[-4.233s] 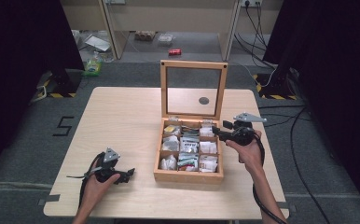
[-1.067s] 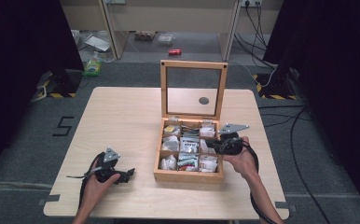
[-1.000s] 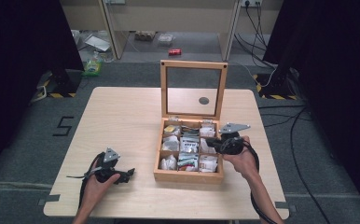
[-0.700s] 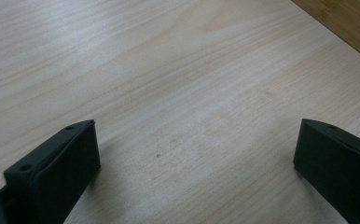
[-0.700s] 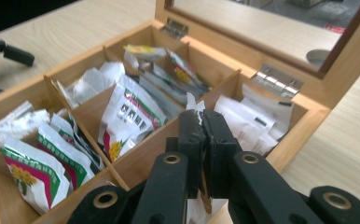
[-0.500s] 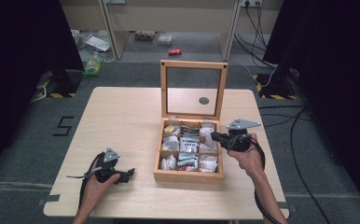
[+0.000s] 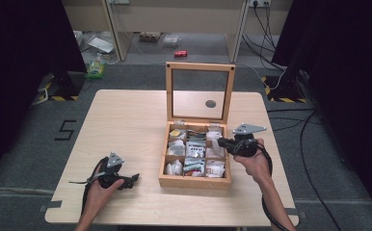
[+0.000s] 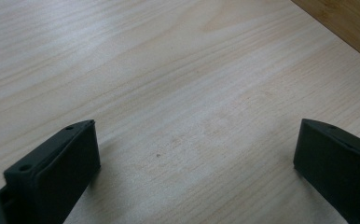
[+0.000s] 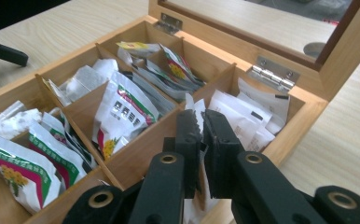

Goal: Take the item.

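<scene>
The right tool (image 9: 201,126) had clamped a white sachet (image 9: 197,108) in the wooden box's (image 7: 193,180) right-hand row, not yet lifted clear, while the left tool (image 7: 135,178) rested apart on the bench (image 7: 126,120).

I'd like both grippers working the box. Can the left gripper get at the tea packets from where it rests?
Probably yes: the left gripper rests open on bare table beside the box, whose lid stands up.

wooden box (image 7: 194,179): 1 | compartments: 9 | table (image 7: 126,125): 1 | tongs: 2
</scene>
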`<action>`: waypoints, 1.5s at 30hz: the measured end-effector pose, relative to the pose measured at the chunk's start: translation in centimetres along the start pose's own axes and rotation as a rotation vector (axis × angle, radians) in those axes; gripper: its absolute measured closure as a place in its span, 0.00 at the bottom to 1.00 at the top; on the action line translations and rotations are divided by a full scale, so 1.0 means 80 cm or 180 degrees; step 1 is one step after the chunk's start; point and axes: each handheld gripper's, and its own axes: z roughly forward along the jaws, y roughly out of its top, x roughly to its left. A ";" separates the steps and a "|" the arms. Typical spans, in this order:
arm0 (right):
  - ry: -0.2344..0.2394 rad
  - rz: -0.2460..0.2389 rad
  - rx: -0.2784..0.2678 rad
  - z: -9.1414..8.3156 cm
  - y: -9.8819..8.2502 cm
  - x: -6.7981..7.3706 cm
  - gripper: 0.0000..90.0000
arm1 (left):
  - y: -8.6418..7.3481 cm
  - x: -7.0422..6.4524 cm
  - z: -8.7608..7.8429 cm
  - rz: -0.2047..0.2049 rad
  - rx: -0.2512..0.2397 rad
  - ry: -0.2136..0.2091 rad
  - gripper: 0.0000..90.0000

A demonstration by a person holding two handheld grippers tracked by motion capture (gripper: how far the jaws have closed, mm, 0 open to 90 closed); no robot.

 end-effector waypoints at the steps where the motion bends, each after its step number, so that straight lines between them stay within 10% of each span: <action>1: -0.0006 0.0000 0.0037 0.000 0.000 0.000 0.93 | 0.000 0.000 0.000 -0.0001 0.0000 0.0000 0.00; 26: 0.0068 -0.0069 0.0513 -0.003 -0.008 0.005 0.94 | 0.000 0.000 0.000 -0.0001 0.0000 0.0000 0.00; 38: 0.0042 -0.0054 0.0463 0.010 -0.009 0.007 0.76 | 0.000 0.000 0.000 0.0000 0.0000 0.0000 0.00; 45: 0.0096 -0.0151 0.0513 0.017 -0.011 0.009 0.87 | 0.000 0.000 0.000 0.0000 0.0000 0.0000 0.00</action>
